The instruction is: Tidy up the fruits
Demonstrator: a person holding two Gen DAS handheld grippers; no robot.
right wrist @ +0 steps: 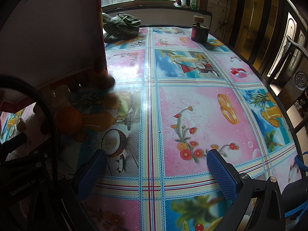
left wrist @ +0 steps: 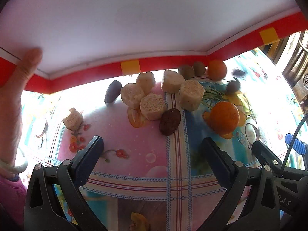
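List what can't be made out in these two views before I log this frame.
- Left wrist view: the tilted white tray hides the table behind it and overexposure washes out the cloth beneath.
- Left wrist view: the hand holding the tray is cut off by the left edge.
- Right wrist view: the oranges and the other pieces lie in shadow, blurred, partly behind a black cable.
- Right wrist view: the jar's label is too small to read.
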